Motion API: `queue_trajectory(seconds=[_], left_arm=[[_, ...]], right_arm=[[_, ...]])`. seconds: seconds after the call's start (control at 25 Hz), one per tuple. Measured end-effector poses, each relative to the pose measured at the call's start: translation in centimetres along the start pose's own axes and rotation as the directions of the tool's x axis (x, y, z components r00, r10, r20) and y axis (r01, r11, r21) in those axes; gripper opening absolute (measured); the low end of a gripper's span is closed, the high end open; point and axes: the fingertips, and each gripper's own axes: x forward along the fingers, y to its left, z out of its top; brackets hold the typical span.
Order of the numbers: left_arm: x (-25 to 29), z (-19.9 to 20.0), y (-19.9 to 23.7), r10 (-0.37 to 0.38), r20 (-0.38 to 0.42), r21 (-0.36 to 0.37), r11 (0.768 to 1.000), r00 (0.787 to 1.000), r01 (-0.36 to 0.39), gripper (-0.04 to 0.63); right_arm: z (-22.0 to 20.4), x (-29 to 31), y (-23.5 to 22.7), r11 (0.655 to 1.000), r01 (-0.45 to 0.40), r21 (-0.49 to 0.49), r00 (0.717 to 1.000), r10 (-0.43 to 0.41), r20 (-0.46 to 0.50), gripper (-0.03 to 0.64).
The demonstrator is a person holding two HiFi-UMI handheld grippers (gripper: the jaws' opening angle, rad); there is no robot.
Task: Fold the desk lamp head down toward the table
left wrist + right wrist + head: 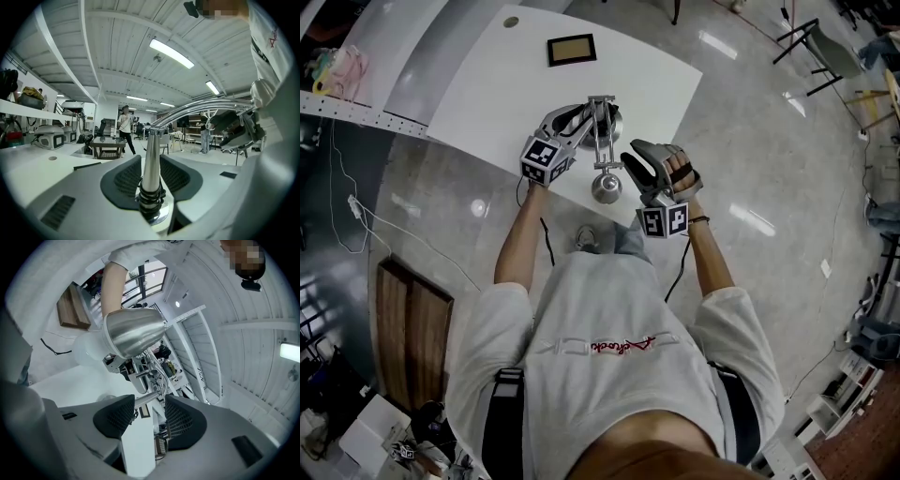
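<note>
Lamp [602, 141] sits at the 6 o'clock edge of the table [487, 84]. Left gripper [151, 173] clamps its post [151, 154]. Right gripper [150, 416], at 3 o'clock of the lamp head [607, 185], has its jaws apart around the arm rod [145, 399], unpinched. Head looks raised; the fold is likely all still to do.

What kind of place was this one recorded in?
Probably a lab or workshop: gear on shelves, people among work tables, cables across a polished floor.
</note>
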Motion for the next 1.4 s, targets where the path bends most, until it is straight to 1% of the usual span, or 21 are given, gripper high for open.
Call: queue_trajectory(seconds=[0.12,0.16,0.2,0.24,0.28,0.4,0.52,0.6,0.68,0.72,0.76,0.8,0.88,0.92,0.96,1.0,1.2,1.24,1.32,1.4], left_arm=[[-0.6,-0.1,-0.2,0.011,-0.007,0.014,1.0,1.0,-0.011,0.115],[-0.8,-0.1,-0.1,0.02,-0.009,0.017,1.0,1.0,-0.02,0.101],[-1.1,-0.1,0.1,0.031,-0.009,0.017,0.999,0.999,-0.031,0.058],[-1.4,-0.1,0.2,0.041,-0.008,0.014,0.999,0.999,-0.041,0.03],[-1.6,-0.1,0.4,0.046,-0.009,0.008,0.999,0.999,-0.046,0.024],[-1.8,-0.2,0.3,0.045,-0.016,-0.002,0.999,0.999,-0.045,0.023],[-1.9,0.0,-0.1,0.043,-0.012,0.001,0.999,0.999,-0.043,0.023],[-2.1,0.0,-0.4,0.043,-0.01,0.004,0.999,0.999,-0.043,0.023],[-2.4,-0.1,-0.7,0.044,-0.013,-0.001,0.999,0.999,-0.044,0.023],[-2.6,-0.3,-0.9,0.044,-0.016,-0.004,0.999,0.999,-0.044,0.023],[-2.7,-0.4,-1.0,0.046,-0.018,-0.005,0.999,0.999,-0.046,0.023],[-2.9,-0.4,-1.2,0.048,-0.019,-0.007,0.999,0.999,-0.048,0.023],[-3.2,-0.4,-1.6,0.049,-0.015,-0.014,0.999,0.999,-0.049,0.023],[-3.3,-0.4,-1.8,0.05,-0.013,-0.017,0.999,0.999,-0.05,0.023],[-3.4,-0.4,-2.1,0.052,-0.012,-0.018,0.998,0.999,-0.053,0.023],[-3.6,-0.4,-2.3,0.056,-0.01,-0.019,0.998,0.998,-0.056,0.023],[-4.5,-0.6,-3.1,0.063,0.001,-0.026,0.998,0.998,-0.063,0.023],[-4.7,-0.6,-3.2,0.062,0.004,-0.029,0.998,0.998,-0.062,0.023],[-5.2,-0.5,-3.4,0.063,0.014,-0.031,0.998,0.998,-0.063,0.023],[-5.6,-0.3,-3.5,0.064,0.024,-0.029,0.998,0.998,-0.063,0.023]], right_arm=[[-0.1,0.0,-0.4,1.0,0.019,0.005,1.0,-0.019,-0.011,0.169],[-0.1,0.0,-0.5,1.0,0.026,0.004,1.0,-0.026,-0.015,0.167],[-0.1,-0.1,-0.6,0.999,0.033,0.001,0.999,-0.033,-0.019,0.133],[-0.1,-0.2,-0.7,0.999,0.038,-0.003,0.999,-0.038,-0.024,0.049],[-0.2,-0.2,-0.8,0.999,0.04,-0.005,0.999,-0.041,-0.031,0.015],[-0.4,-0.3,-0.7,0.999,0.039,0.016,0.998,-0.038,-0.048,0.014],[-0.4,-0.3,-0.6,0.996,0.044,0.077,0.998,-0.04,-0.053,0.014],[-0.4,-0.4,-0.9,0.985,0.06,0.16,0.997,-0.052,-0.058,0.014],[-0.6,-0.6,-1.4,0.956,0.084,0.281,0.996,-0.068,-0.064,0.014],[-0.7,-0.7,-1.7,0.93,0.097,0.354,0.995,-0.078,-0.067,0.014],[-0.9,-0.8,-2.1,0.893,0.112,0.435,0.993,-0.092,-0.068,0.014],[-1.1,-1.0,-2.6,0.842,0.131,0.523,0.991,-0.112,-0.068,0.014],[-1.6,-1.5,-3.8,0.705,0.167,0.689,0.984,-0.158,-0.076,0.014],[-1.9,-1.8,-4.3,0.638,0.175,0.75,0.981,-0.174,-0.081,0.014],[-2.2,-2.0,-4.6,0.583,0.178,0.793,0.979,-0.185,-0.084,0.014],[-2.3,-2.1,-4.8,0.539,0.178,0.824,0.978,-0.191,-0.086,0.014],[-2.9,-2.5,-3.8,0.353,0.173,0.919,0.973,-0.206,-0.104,0.014],[-2.9,-2.7,-3.5,0.327,0.174,0.929,0.972,-0.207,-0.109,0.014],[-2.7,-2.8,-3.0,0.299,0.174,0.938,0.971,-0.208,-0.114,0.014],[-2.4,-3.0,-2.7,0.283,0.178,0.942,0.97,-0.213,-0.119,0.014]])
